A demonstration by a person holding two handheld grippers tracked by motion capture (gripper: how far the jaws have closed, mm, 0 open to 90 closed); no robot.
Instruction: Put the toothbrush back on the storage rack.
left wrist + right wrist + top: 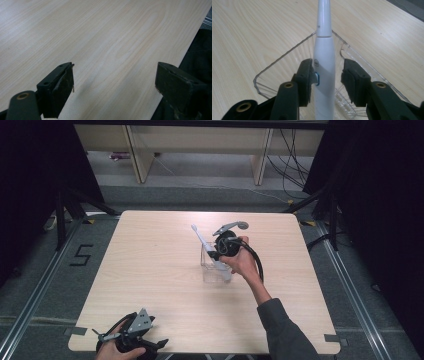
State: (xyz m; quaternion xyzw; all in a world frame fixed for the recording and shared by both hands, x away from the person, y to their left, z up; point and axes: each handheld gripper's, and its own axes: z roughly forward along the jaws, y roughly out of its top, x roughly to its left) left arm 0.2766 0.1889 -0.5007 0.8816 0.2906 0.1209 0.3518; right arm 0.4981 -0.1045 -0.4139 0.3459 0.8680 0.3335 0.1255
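Note:
A white electric toothbrush leans in a clear plastic container near the middle of the table, its head sticking out to the far left. My right gripper straddles the handle over the container. The left pad touches the handle, and a gap separates the handle from the right pad. My left gripper stands open at the table's near left edge with nothing between its jaws.
The light wooden table carries just the container and toothbrush. Dark stands and cables lie on the floor beyond the far edge, and a "5" mark sits on the floor at left.

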